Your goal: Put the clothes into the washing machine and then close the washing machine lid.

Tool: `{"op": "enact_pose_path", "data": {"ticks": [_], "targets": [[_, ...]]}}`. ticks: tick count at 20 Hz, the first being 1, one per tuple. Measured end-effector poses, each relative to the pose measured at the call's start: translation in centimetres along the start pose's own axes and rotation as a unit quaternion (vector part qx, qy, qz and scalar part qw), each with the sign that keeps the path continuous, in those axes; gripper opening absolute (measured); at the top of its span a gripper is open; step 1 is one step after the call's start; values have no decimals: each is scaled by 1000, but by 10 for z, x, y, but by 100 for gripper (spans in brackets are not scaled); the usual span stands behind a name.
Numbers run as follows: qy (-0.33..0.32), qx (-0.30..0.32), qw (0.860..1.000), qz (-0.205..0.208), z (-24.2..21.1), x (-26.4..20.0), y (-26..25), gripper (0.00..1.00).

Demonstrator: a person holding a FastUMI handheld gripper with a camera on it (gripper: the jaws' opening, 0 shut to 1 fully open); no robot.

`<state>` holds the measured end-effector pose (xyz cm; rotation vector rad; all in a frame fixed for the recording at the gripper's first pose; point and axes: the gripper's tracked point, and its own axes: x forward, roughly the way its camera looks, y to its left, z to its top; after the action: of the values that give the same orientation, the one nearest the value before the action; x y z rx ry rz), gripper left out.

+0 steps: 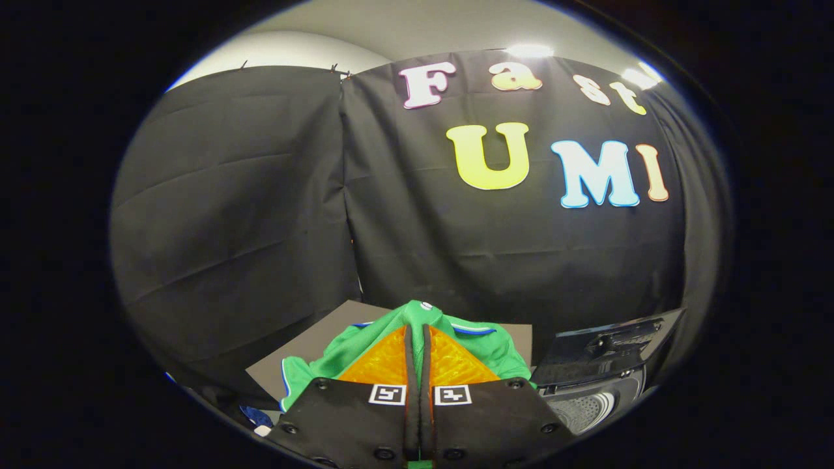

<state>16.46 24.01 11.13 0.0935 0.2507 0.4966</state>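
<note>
Claw (pixel 417 326) pinched tight on the green garment (pixel 365 342), both orange fingers (pixel 384 365) pressed together with a fold of cloth caught between them. Garment bunched up into a peak right at the fingertips, draping down on either side of the fingers. White and blue trim showing along its edges, a small white spot at the very top of the peak. Lifted, by the look of it, off the grey board (pixel 306 345) lying behind and below it, though hard to tell whether the lower hem touches. Washing machine (pixel 599 378) sitting off to the right of the fingers, close beside the hanging cloth. Lid (pixel 612 345) up, dark and glossy, tilted back toward the black curtain. Drum (pixel 583 410) open below the lid, pale perforated inside showing. Small blue and white scrap (pixel 257 420) down low to the left of the claw, too small to make out.
</note>
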Motion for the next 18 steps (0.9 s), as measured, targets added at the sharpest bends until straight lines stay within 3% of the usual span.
{"op": "enact_pose_path", "data": {"ticks": [7,18], "targets": [[-30,-16,999,-35,21,-17,-55,2],[-58,42,993,-99,32,-53,-164,2]]}}
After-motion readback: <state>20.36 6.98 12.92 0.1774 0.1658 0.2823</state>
